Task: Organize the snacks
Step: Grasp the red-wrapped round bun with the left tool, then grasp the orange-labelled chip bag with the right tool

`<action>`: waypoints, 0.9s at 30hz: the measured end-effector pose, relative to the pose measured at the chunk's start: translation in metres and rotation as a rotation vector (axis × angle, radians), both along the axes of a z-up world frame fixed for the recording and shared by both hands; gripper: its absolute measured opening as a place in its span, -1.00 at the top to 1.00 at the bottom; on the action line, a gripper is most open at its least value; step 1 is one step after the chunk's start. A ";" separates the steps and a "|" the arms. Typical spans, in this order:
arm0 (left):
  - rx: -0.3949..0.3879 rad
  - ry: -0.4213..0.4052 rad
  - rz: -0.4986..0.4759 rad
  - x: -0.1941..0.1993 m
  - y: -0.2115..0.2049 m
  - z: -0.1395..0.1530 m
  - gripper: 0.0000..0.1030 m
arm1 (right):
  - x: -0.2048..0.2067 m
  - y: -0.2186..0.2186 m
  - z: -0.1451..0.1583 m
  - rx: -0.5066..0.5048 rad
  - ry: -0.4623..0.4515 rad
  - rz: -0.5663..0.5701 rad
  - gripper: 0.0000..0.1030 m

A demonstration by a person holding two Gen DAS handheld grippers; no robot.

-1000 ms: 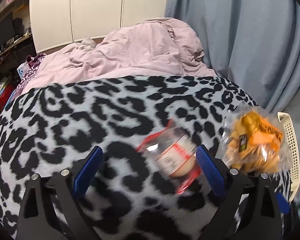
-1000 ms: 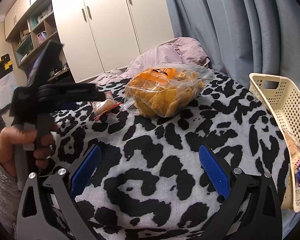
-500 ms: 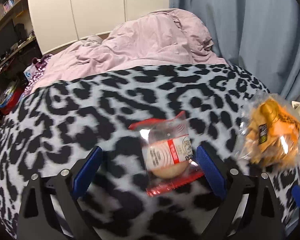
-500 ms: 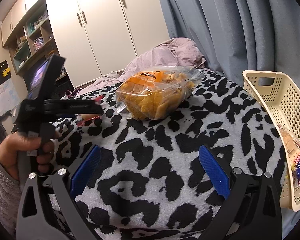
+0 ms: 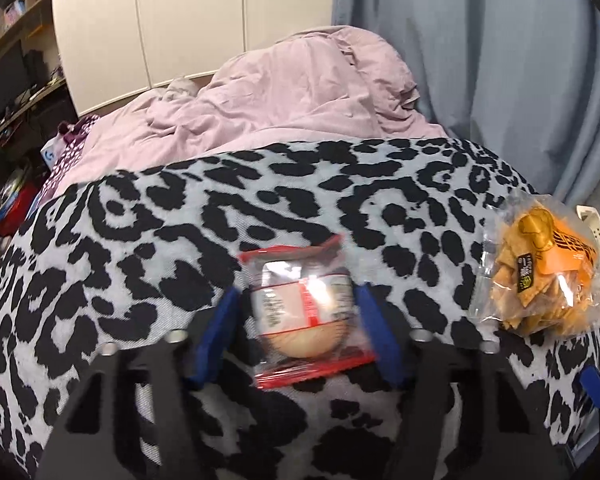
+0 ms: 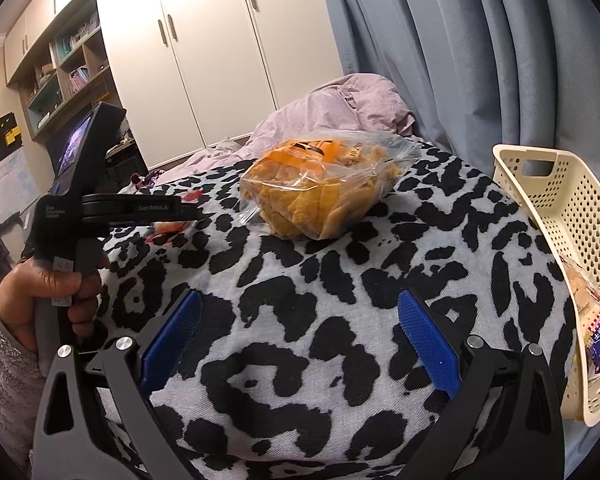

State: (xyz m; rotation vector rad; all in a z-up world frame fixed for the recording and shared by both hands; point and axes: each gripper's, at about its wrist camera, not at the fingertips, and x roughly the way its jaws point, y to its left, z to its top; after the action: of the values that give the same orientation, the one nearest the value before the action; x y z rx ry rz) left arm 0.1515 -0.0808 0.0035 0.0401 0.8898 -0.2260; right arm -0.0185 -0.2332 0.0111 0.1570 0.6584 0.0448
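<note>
A small clear packet with red edges holding a round bun (image 5: 304, 312) lies on the leopard-print blanket (image 5: 140, 240). My left gripper (image 5: 296, 324) has closed in on it, its blue pads touching both sides of the packet. The left gripper also shows in the right wrist view (image 6: 140, 210), low over the blanket at the left. A clear bag of orange crackers (image 6: 324, 192) lies further back; it also shows in the left wrist view (image 5: 540, 276). My right gripper (image 6: 300, 340) is open and empty above the blanket.
A cream perforated basket (image 6: 560, 216) stands at the right edge of the bed with a wrapped snack (image 6: 592, 320) inside. A pink duvet (image 5: 280, 92) is heaped behind the blanket. Blue curtains (image 6: 480, 60) hang at the right, white wardrobes (image 6: 204, 48) behind.
My left gripper has moved forward around the bun packet and its jaws have narrowed from wide open to touching the packet's sides. The right gripper has barely moved.
</note>
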 end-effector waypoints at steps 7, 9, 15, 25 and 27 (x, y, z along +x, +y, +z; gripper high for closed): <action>-0.036 -0.012 -0.004 -0.008 0.007 0.003 0.12 | 0.008 -0.017 0.006 0.041 0.007 -0.032 -0.94; -0.052 -0.013 -0.004 -0.011 0.011 0.005 0.15 | 0.013 -0.021 0.010 0.051 0.009 -0.038 -0.94; -0.090 -0.026 -0.013 -0.019 0.020 0.009 0.16 | 0.035 -0.028 0.020 0.122 0.010 -0.062 -0.95; -0.139 -0.016 -0.023 -0.019 0.027 0.007 0.16 | 0.091 -0.031 0.028 0.222 0.059 -0.113 -0.95; -0.151 -0.011 -0.027 -0.019 0.029 0.007 0.16 | 0.102 -0.030 0.027 0.210 0.072 -0.144 -0.95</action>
State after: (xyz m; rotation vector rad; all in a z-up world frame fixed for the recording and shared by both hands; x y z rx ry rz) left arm 0.1326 -0.0518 0.0108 -0.0870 0.8595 -0.3175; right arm 0.0832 -0.2628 0.0376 0.4097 0.7120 -0.0304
